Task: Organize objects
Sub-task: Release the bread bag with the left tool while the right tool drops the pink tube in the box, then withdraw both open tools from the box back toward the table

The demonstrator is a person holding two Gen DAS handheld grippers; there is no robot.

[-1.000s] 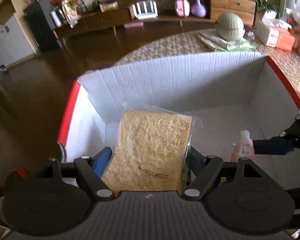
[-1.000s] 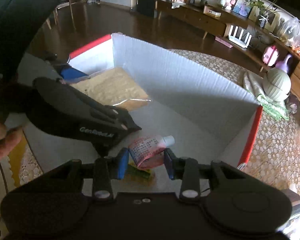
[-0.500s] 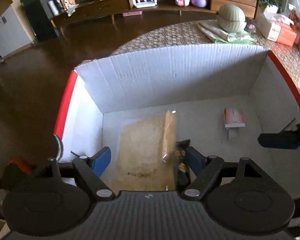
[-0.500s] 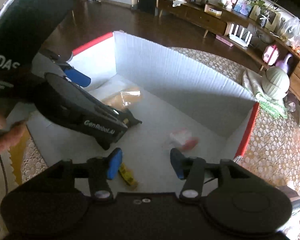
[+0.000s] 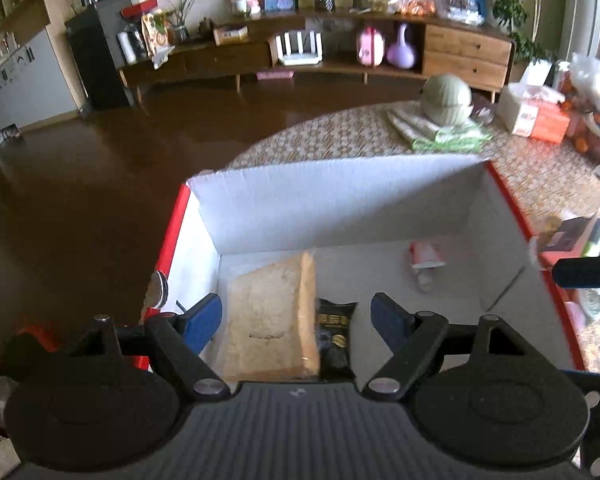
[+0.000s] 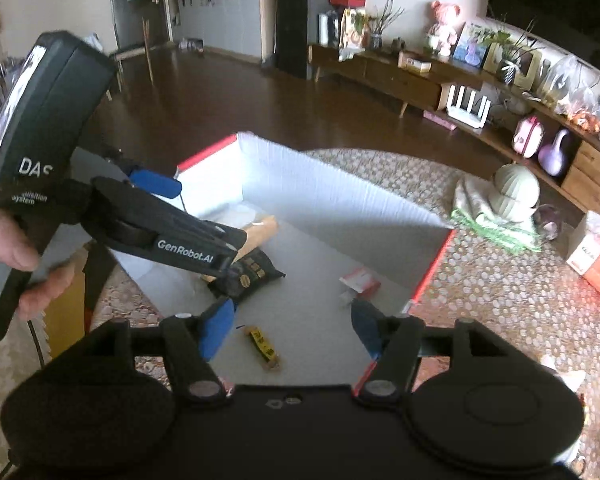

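A white cardboard box with red edges (image 5: 340, 200) stands on the table. On its floor lie a tan food packet (image 5: 268, 316), partly propped on a black packet (image 5: 334, 328), and a small pink bottle (image 5: 424, 264) on its side. My left gripper (image 5: 296, 314) hangs open above the tan packet, holding nothing. The right wrist view shows the same box (image 6: 340, 200), the pink bottle (image 6: 360, 280), the black packet (image 6: 252, 276) and a small yellow bar (image 6: 264, 346). My right gripper (image 6: 292, 324) is open over the box's near corner and holds nothing.
A patterned cloth covers the table (image 5: 340, 140). Beyond the box sit a round grey-green object on folded cloths (image 5: 446, 100) and an orange tissue box (image 5: 536, 116). Loose items (image 5: 572, 236) lie right of the box. A person's hand (image 6: 4, 240) holds the left gripper.
Both grippers opened: the tan packet and the pink bottle dropped onto the box floor. Both grippers then rose and drew back from the box.
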